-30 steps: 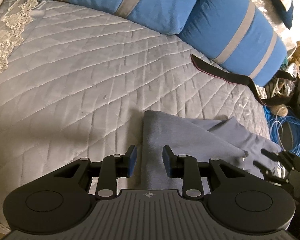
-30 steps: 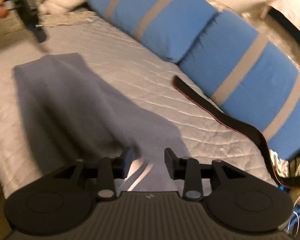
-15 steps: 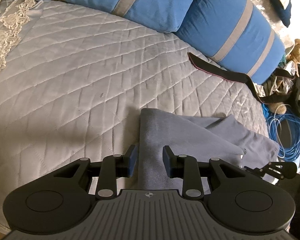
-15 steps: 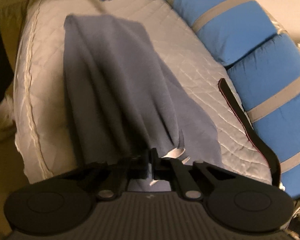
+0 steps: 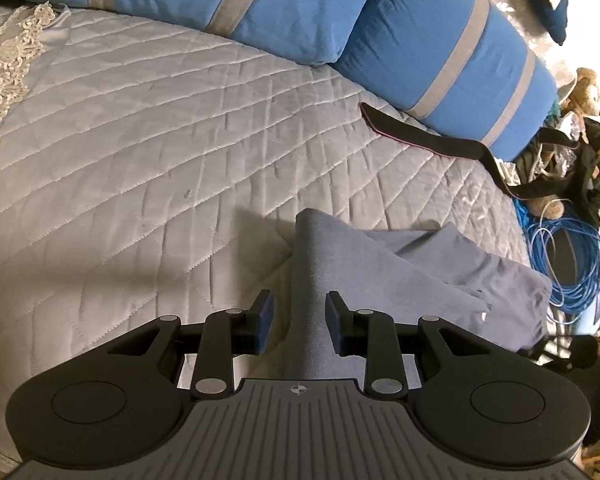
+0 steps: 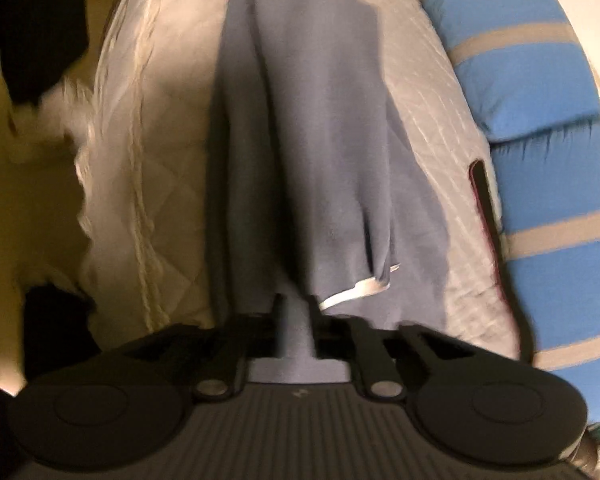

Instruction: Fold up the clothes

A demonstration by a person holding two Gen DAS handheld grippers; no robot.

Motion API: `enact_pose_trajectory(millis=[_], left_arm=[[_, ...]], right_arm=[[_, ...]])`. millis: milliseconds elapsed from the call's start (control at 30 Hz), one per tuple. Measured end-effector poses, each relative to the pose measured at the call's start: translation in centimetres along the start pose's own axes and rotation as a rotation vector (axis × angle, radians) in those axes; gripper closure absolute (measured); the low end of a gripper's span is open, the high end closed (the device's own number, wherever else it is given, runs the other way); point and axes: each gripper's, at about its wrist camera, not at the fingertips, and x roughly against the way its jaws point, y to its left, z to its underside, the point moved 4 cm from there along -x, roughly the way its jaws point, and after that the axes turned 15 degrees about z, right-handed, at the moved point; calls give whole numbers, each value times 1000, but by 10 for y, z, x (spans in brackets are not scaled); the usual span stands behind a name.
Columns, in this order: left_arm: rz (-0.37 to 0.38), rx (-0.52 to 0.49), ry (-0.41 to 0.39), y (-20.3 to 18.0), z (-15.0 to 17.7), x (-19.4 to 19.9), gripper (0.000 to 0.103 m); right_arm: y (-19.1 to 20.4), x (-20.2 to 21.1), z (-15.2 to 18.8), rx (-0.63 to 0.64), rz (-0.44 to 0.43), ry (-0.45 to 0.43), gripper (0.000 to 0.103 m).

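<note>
A quilted grey bedspread (image 5: 140, 160) fills the left wrist view. At its far left edge lies a strip of lace-trimmed white fabric (image 5: 8, 64), cut off by the frame. Along the back run two blue pillows with grey stripes (image 5: 300, 8). A black strap (image 5: 420, 140) trails from under the right-hand pillow and off the bed's edge. Further right, past the edge, are a coil of blue cable (image 5: 572, 264) and a stuffed bear (image 5: 584, 88), partly hidden among dark clutter that is hard to make out.

The grey-blue garment (image 5: 380, 264) lies on the near right part of the bed, its layers overlapping. One raised ridge runs toward the left gripper (image 5: 300, 320). That gripper's jaws stand moderately apart astride the ridge. Bare quilt shows beside the left pad, so nothing is clamped.

The right wrist view is blurred and dim. There the garment (image 6: 320, 140) stretches away along the bed, with the pillows at the right. A dark shape at the left cannot be identified. The right gripper (image 6: 296, 320) has just been opening its jaws, yet they stand narrow. Bunched cloth fills the gap from finger to finger. A white label (image 6: 356, 290) shows just to the right.
</note>
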Motion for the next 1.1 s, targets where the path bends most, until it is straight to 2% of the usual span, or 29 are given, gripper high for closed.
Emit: enact_pose_trajectory(millis=[33,67,133,233,300,467,667,767,900,1000,1100], left_arm=[[-1,1,0,0,0,0,76],[-3,4,0,1,0,0,76],[-7,8,1,2,0,-1,76],[-8,6,3,1,-1,-1,76],[-8,2,4,1,0,-1,76],[-9,-1,10,2,0,-2,76],[-16,-11,18,0,1,-4,76],[-16,-14,21,0,1,-5,76],[-20,-20,24,0,2,-6,76],[-20,-20,24,-1,1,-6,76],[-15,-20,20,-1,1,-6,76]], right_arm=[[-10,0,-1,-77,-16,-4,41],[-24,0,0,-174,-20,-6,40],[-47,-6,3,-349,-48,3,41],[-77,-20,11,-620,-134,30,42],[-87,-32,17,-753,-208,54,44],[-83,-56,20,-834,-304,128,44],[-87,-69,19,-897,-313,86,43],[-99,-75,21,-983,-292,55,44],[-120,-83,38,-1183,-288,74,41],[-131,-85,55,-1317,-346,98,41],[-131,-82,58,-1318,-386,117,42]])
